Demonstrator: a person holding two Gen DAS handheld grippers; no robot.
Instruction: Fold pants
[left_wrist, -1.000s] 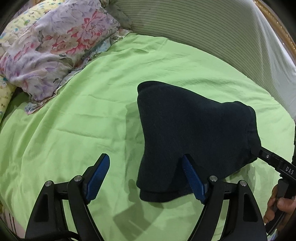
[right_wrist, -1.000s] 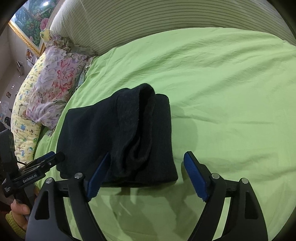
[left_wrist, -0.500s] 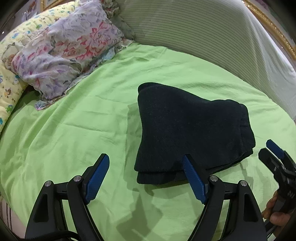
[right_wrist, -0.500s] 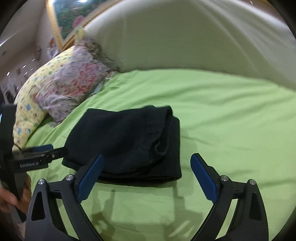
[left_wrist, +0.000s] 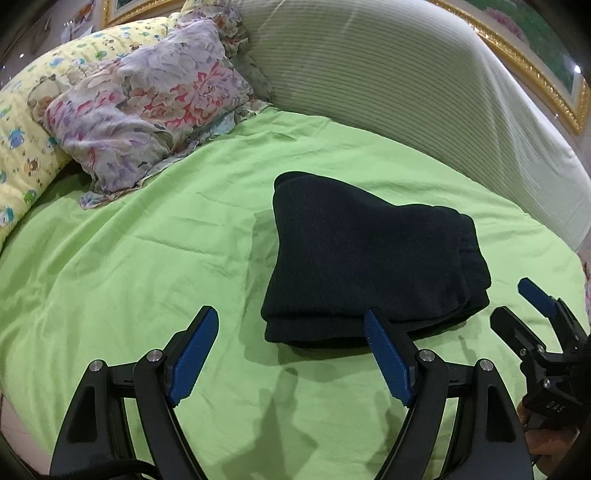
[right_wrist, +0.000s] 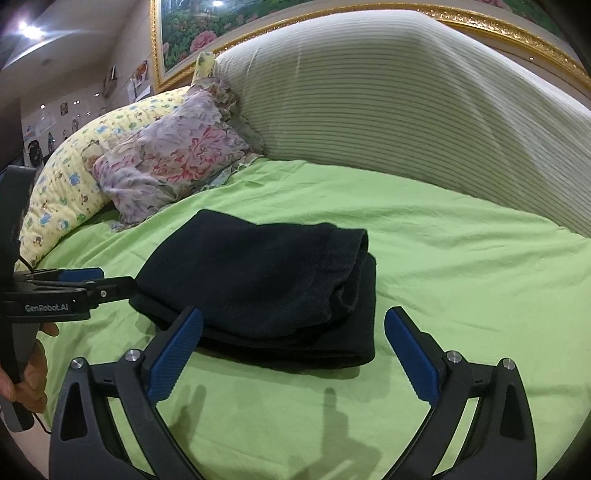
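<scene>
With both sets of my blue fingers spread wide and holding nothing, my left gripper (left_wrist: 291, 354) hangs just short of the near edge of the pants (left_wrist: 373, 266) and my right gripper (right_wrist: 295, 354) hangs just short of their right end, neither one touching the cloth. Beyond the fingers the pants lie as a thick dark stack of layers on the green sheet (left_wrist: 129, 266), well apart from the flowered pillow (left_wrist: 147, 114) by the striped headboard (left_wrist: 388, 88). I judge the folding is done or nearly so, and any next move calls only for patting down the bulging right end (right_wrist: 351, 280), or drawing both grippers away without snagging a layer.
</scene>
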